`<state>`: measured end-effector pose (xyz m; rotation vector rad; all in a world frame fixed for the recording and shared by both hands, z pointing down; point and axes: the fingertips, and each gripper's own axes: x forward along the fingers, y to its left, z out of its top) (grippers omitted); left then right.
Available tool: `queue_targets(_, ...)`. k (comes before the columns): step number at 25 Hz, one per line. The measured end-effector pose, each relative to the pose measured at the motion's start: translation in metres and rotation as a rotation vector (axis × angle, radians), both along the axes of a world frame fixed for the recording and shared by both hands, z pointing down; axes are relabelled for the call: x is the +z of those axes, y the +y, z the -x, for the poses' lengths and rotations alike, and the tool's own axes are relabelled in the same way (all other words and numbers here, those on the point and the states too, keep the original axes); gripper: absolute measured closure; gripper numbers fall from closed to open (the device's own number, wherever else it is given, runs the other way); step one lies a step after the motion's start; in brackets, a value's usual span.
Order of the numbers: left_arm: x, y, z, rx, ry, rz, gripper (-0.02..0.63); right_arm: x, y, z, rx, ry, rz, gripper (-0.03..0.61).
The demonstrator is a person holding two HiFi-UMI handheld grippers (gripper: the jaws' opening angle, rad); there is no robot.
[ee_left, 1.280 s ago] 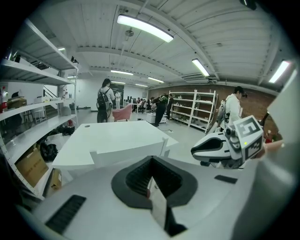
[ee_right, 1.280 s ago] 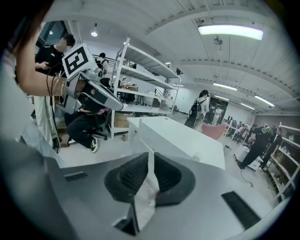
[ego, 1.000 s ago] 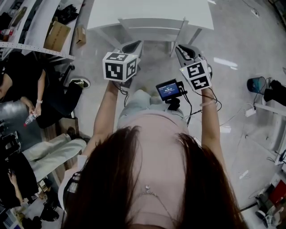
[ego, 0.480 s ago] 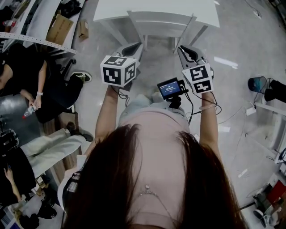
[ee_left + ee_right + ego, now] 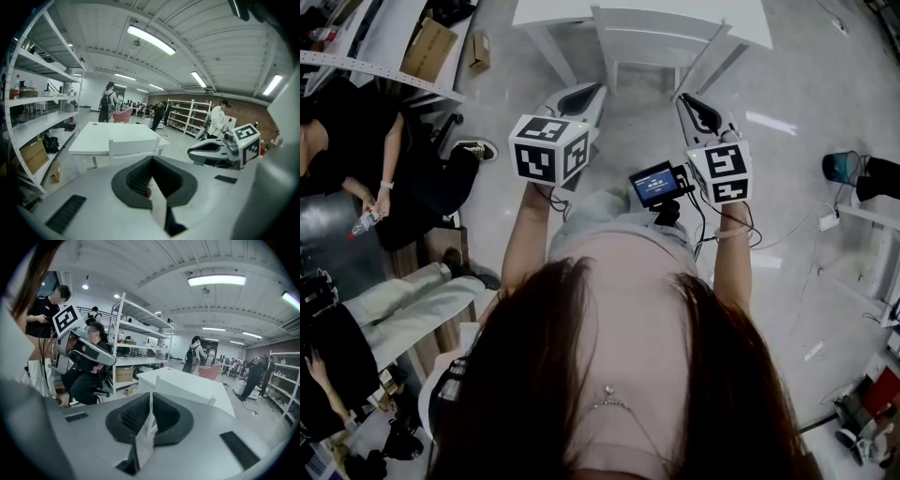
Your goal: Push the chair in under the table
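Chair (image 5: 661, 42) back at table (image 5: 548, 11) edge, bare floor (image 5: 637, 127) in front

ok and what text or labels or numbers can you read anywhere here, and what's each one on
Nothing here reads clearly.
small screen at the person's chest: lit blue with a line of characters, too small to read.
marker cubes: black-and-white square patterns only, no letters.
cardboard box beside the shelves: no print can be made out.
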<state>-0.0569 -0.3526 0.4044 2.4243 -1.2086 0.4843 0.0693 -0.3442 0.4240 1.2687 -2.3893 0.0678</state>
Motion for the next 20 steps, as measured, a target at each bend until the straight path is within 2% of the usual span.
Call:
queue_targets(5,-0.005,0.015,0.027,0.024,0.006,-0.004,0.606,-0.009,0.017,0.025,0.049,-0.016,-0.016,0.546)
queue_targets(11,-0.008,0.033,0.045,0.048,0.028,-0.003,0.606,-0.011,0.038,0.040,0.095,0.013,-0.025,0.551)
queue_targets(20,-0.008,0.044,0.051,0.048,0.044,0.008,0.606,-0.011,0.050,0.045,0.118,0.005,-0.026,0.554)
